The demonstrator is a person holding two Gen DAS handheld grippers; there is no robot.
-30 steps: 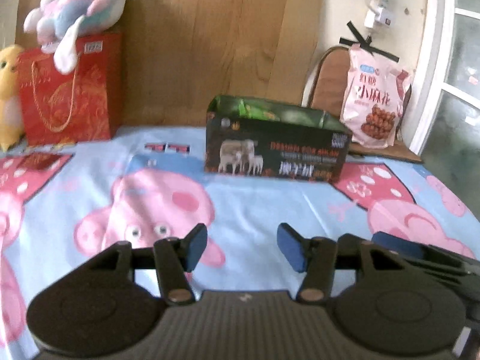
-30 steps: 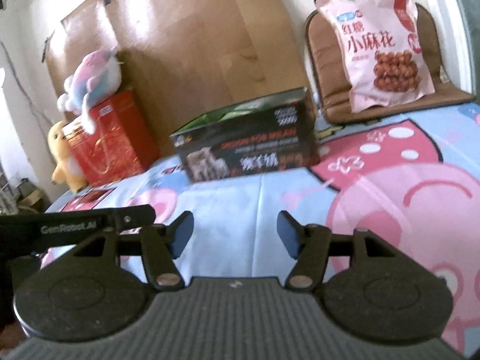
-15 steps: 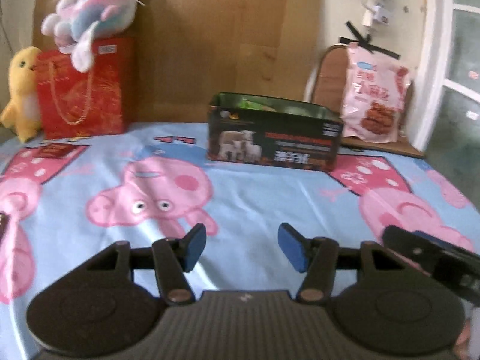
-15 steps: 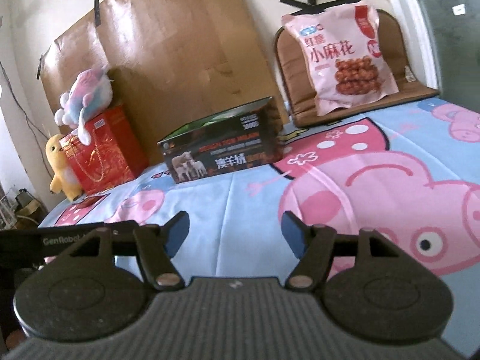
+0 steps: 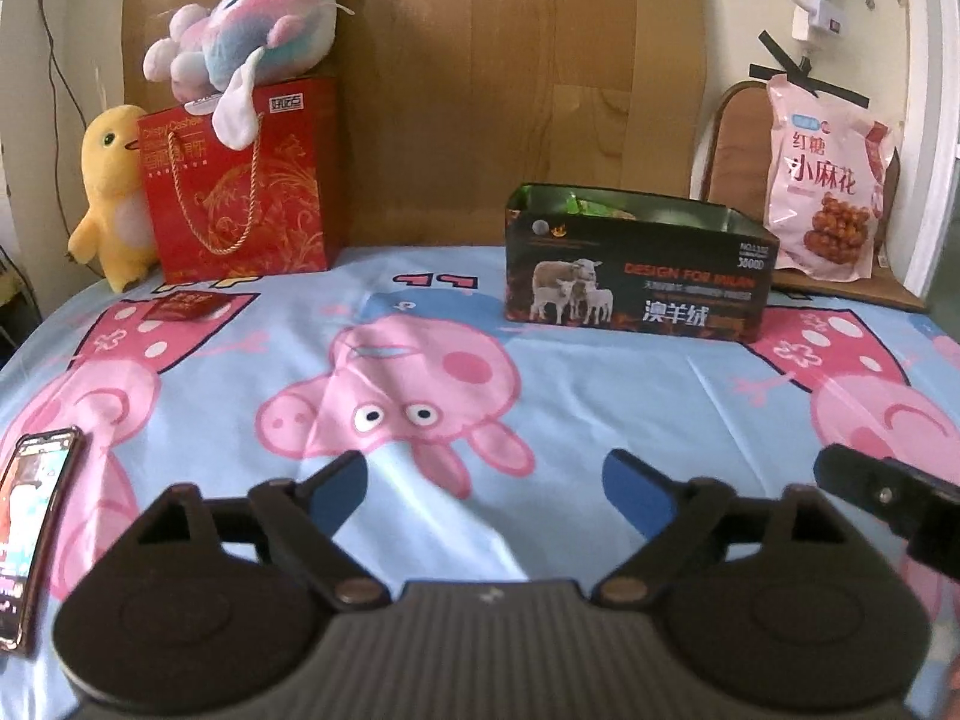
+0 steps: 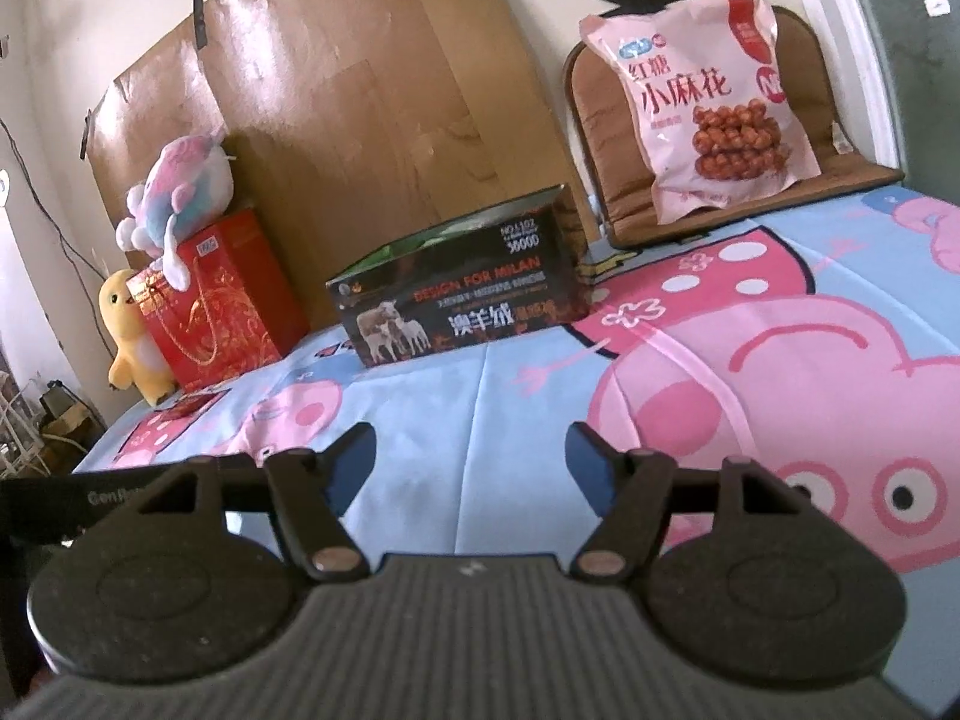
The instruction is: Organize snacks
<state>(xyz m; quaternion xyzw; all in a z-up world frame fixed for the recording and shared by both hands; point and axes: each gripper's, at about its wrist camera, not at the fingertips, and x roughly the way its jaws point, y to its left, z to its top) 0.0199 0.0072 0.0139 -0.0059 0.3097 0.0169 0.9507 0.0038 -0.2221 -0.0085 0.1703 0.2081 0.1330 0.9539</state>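
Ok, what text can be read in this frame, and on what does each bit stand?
"DESIGN FOR MILAN", "澳羊绒": front of the dark sheep box.
"红糖 小麻花": pink snack bag on the chair.
"Crispy Cashew": red gift bag; its other print is too blurred.
"Gen": black bar at left, right wrist view; rest hidden.
Phone screen: unreadable.

Pink snack bag (image 5: 831,180), black box (image 5: 636,276)

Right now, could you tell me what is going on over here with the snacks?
A person holds two grippers over the cartoon bedsheet; neither is holding anything. The left gripper has just been opening its fingers, with nothing between them; the right gripper is open too. Ahead stands the open dark box, something green inside. The pink snack bag leans on a chair cushion, untouched.
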